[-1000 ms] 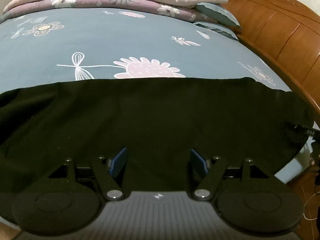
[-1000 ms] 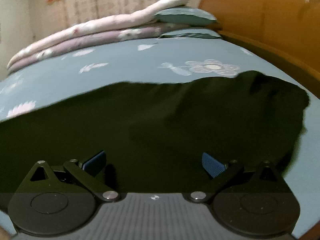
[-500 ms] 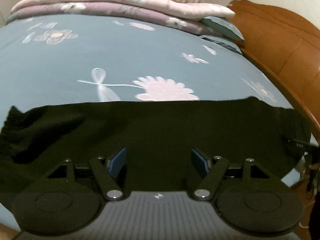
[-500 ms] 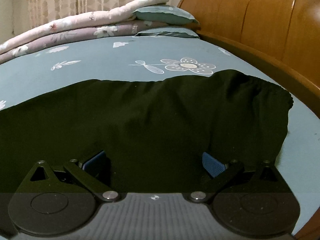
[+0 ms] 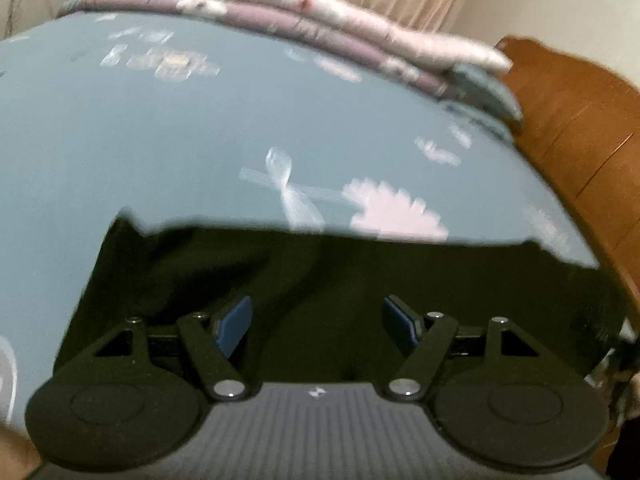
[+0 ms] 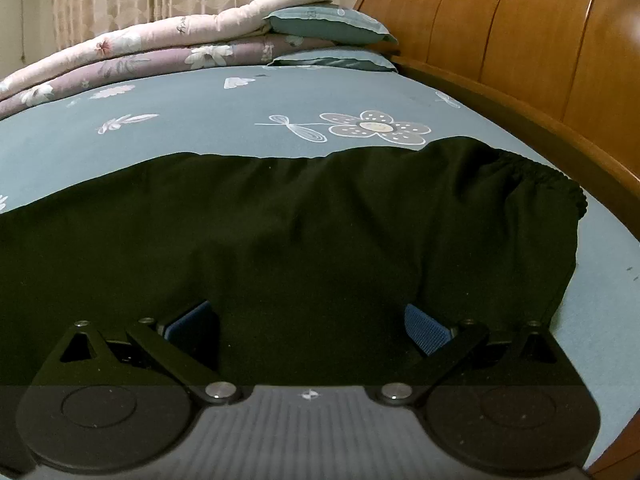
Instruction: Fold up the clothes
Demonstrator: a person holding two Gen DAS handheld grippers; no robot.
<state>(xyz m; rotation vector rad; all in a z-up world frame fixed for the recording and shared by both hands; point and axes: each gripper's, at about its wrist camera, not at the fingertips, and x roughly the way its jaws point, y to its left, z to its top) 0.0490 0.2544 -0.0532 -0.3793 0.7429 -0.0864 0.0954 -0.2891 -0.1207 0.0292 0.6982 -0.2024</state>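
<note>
Ahead of both sets of jaws, the black garment (image 6: 304, 240) lies spread across the blue bedsheet (image 6: 200, 120), its gathered waistband to the right of your right gripper (image 6: 308, 324). Your right gripper and your left gripper (image 5: 318, 326) both stand wide, with cloth beneath them but nothing pinched. No fold looks made yet, so the whole job remains.

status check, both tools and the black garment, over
Left tool open, empty. Right tool open, empty. Black garment spread flat on blue bedsheet, unfolded. Nothing in the way.
</note>
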